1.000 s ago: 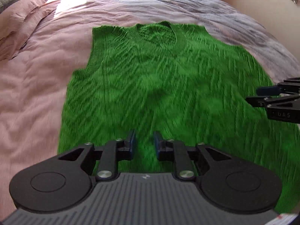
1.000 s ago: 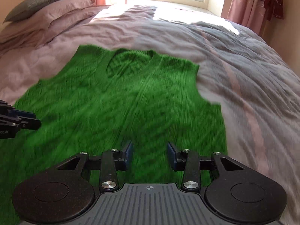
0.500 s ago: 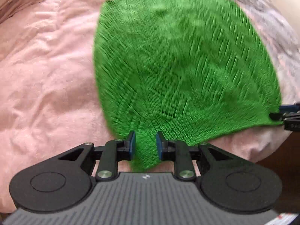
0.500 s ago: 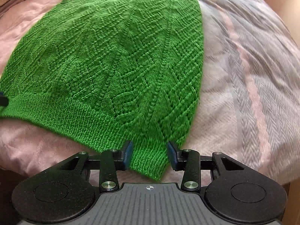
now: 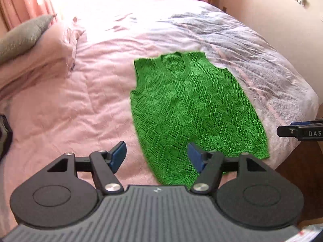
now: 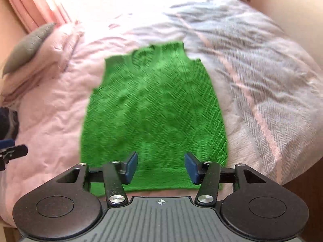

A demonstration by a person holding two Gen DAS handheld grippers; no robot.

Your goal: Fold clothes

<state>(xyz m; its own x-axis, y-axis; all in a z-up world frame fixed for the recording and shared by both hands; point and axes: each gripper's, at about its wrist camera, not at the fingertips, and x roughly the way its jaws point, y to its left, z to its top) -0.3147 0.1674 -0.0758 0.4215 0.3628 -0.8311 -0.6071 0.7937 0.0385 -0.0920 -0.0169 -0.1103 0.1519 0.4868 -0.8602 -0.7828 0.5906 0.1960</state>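
Observation:
A green knitted vest (image 5: 193,109) lies flat on the bed, neckline toward the window, hem at the near edge; the blurred right wrist view also shows the vest (image 6: 153,109). My left gripper (image 5: 156,156) hangs high above the vest's near left corner. Its jaws are opening and hold nothing. My right gripper (image 6: 160,166) hovers above the hem, jaws opening too, with only air between the blue pads. The right gripper's fingertips (image 5: 290,130) poke in at the right edge of the left wrist view. The left gripper's fingertips (image 6: 15,151) show at the left edge of the right wrist view.
The bed carries a pink cover (image 5: 66,109) on the left and a grey-striped blanket (image 5: 252,48) on the right. Pink pillows (image 5: 36,56) and a grey cushion (image 5: 22,34) sit at the left. Curtains and a bright window lie beyond. A wall (image 5: 282,10) stands on the right.
Both grippers let go of the vest's hem corners, opened wide and rose well above the bed. The vest now lies flat and looks smaller in both views.

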